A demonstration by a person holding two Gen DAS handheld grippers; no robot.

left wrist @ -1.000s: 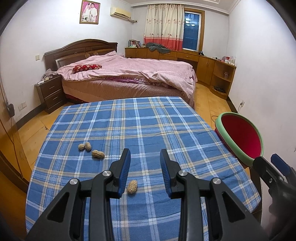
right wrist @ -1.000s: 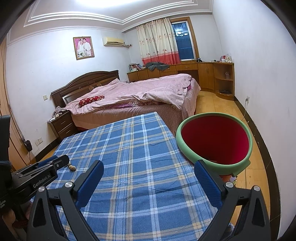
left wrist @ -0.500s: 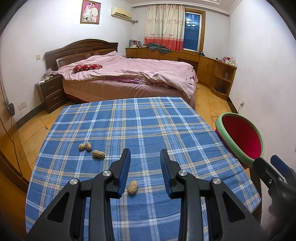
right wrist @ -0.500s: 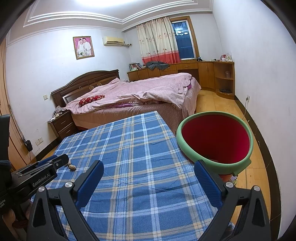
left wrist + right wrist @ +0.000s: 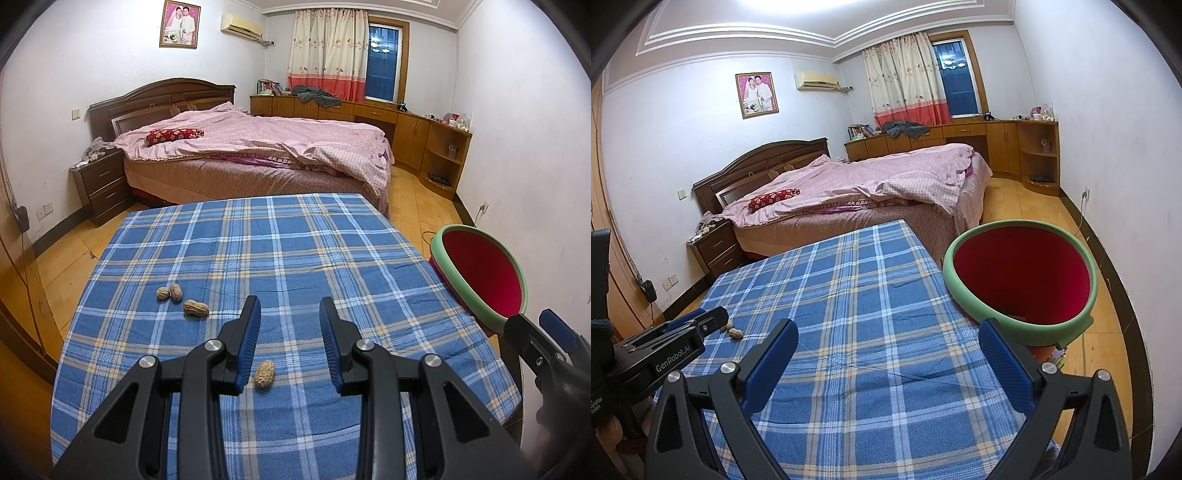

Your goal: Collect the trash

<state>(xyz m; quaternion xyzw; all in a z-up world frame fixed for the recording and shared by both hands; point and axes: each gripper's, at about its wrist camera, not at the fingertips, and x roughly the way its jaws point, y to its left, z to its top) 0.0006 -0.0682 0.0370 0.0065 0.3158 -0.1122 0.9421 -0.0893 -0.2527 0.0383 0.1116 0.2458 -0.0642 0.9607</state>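
Observation:
Several peanut shells lie on the blue plaid tablecloth [image 5: 280, 251]. One shell [image 5: 265, 373] sits between the fingers of my left gripper [image 5: 290, 332], close to the left finger; the gripper is open and holds nothing. Three more shells [image 5: 195, 307] lie ahead to the left. A red bin with a green rim [image 5: 484, 275] stands off the table's right edge. My right gripper [image 5: 888, 362] is open and empty over the table's near right part, with the bin [image 5: 1019, 273] just ahead on its right.
A bed with a pink quilt [image 5: 258, 147] stands beyond the table's far edge. A nightstand [image 5: 101, 184] is at the far left. Wooden cabinets [image 5: 406, 129] line the far right wall. The right gripper's finger [image 5: 554, 328] shows at the lower right in the left wrist view.
Both grippers have barely moved. The left gripper's view has drifted slightly, with the near shell still between its fingers.

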